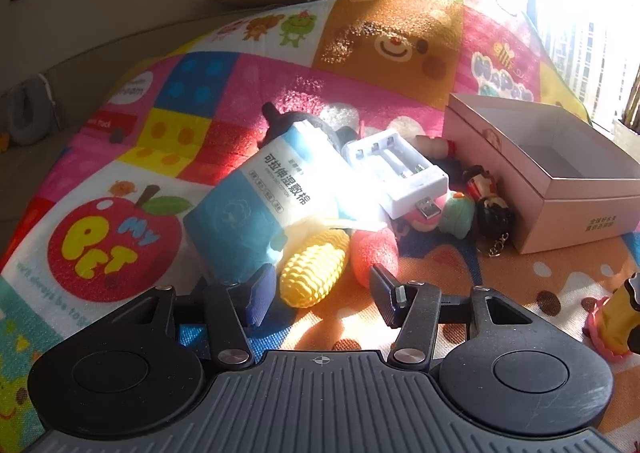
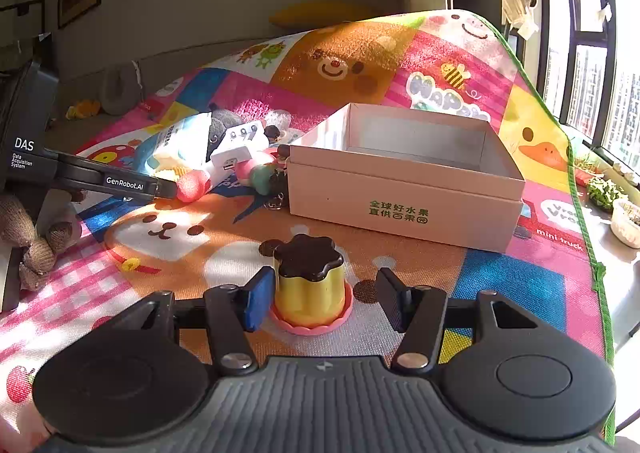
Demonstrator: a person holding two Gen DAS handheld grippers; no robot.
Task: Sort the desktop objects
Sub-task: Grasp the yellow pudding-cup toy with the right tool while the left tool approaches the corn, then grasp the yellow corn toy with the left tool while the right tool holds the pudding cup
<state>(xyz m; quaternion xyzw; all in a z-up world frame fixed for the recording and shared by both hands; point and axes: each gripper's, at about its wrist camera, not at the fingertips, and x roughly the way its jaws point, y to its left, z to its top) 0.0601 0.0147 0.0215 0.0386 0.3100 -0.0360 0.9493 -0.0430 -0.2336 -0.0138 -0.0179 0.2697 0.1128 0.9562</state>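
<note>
Here we see two grippers over one cartoon-print mat (image 2: 168, 237). Our left gripper (image 1: 320, 287) has its jaws part-open around one toy corn cob (image 1: 314, 269), left pad touching or nearly so, right pad clear. Our right gripper (image 2: 324, 299) brackets one pudding toy (image 2: 310, 285), left pad about touching, right pad apart. One open pink box (image 2: 404, 193) sits nearby, w/ one wipes pack (image 1: 260, 189), one white battery charger (image 1: 396, 169) & one pink toy (image 1: 374, 249) piled beside it

Toy corn (image 1: 314, 269) lies flat; pudding toy (image 2: 310, 287) upright beside open box (image 2: 404, 197).
</note>
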